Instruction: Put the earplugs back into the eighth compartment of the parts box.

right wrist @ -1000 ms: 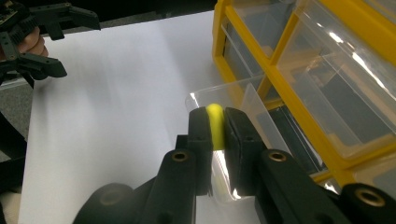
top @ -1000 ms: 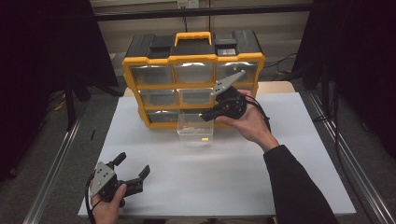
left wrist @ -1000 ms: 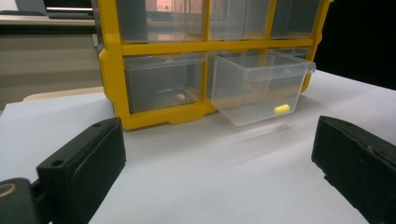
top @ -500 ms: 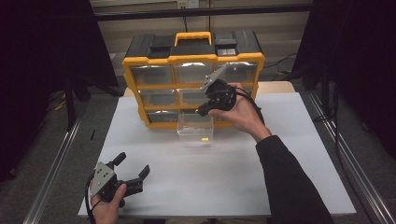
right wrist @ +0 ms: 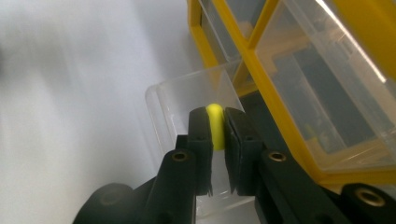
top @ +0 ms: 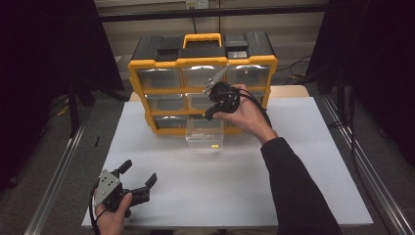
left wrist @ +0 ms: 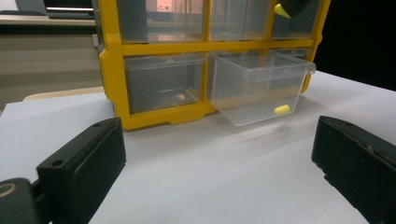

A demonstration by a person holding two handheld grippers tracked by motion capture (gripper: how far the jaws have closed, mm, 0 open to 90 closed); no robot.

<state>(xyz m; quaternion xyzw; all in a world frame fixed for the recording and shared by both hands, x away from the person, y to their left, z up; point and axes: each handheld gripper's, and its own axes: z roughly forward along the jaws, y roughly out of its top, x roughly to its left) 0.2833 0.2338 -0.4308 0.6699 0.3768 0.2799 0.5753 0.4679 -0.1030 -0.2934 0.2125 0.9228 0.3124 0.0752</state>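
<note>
A yellow and black drawer cabinet (top: pixel 200 63) stands at the back of the white table. Its bottom middle clear drawer (top: pixel 204 133) is pulled out, with a small yellow piece (top: pixel 214 146) lying in it. My right gripper (top: pixel 209 115) hangs just above that drawer, jaws pointing down and left. In the right gripper view it (right wrist: pixel 215 122) is shut on another small yellow piece (right wrist: pixel 215 120), with the open drawer (right wrist: pixel 182 95) below. My left gripper (top: pixel 139 172) rests near the front left edge, open and holding nothing. In the left gripper view its pads (left wrist: pixel 84 163) frame the drawer (left wrist: pixel 259 88) and the piece inside (left wrist: pixel 281 109).
The cabinet's other clear drawers are closed; the bottom left one (left wrist: pixel 163 86) holds a small pale item (left wrist: pixel 180 97). A white mat (top: pixel 293 171) covers the table, with metal rails (top: pixel 362 166) along both sides. Cables trail from both grippers.
My right hand has shifted left and a little toward the cabinet, carrying the yellow piece over the pulled-out drawer. The left gripper has stayed put.
</note>
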